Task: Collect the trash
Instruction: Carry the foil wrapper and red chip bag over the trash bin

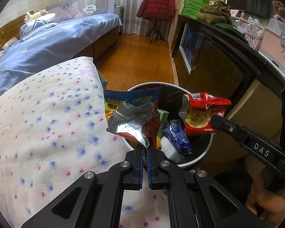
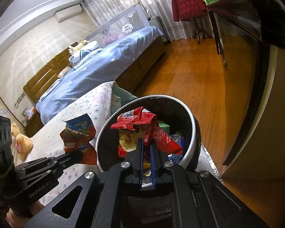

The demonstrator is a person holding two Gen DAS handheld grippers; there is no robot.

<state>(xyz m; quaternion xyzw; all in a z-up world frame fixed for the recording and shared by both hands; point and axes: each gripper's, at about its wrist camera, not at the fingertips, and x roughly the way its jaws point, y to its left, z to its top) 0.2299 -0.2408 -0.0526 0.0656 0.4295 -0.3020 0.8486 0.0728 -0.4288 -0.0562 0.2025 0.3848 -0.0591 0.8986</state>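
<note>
Left wrist: left tool (image 1: 145,148) pinches blue snack wrapper (image 1: 127,112); right tool (image 2: 147,142) clamps red wrapper (image 2: 140,121) over bin (image 2: 196,131).

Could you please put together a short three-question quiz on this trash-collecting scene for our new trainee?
1. True or false: the right tool grips the red snack bag above the trash bin.
2. What does the left tool hold? A) blue and orange foil wrapper B) green carton C) teddy bear
3. What garment hangs on the stand by the curtains?

Key: 1 true. 2 A, the blue and orange foil wrapper. 3 A red padded jacket.
</note>
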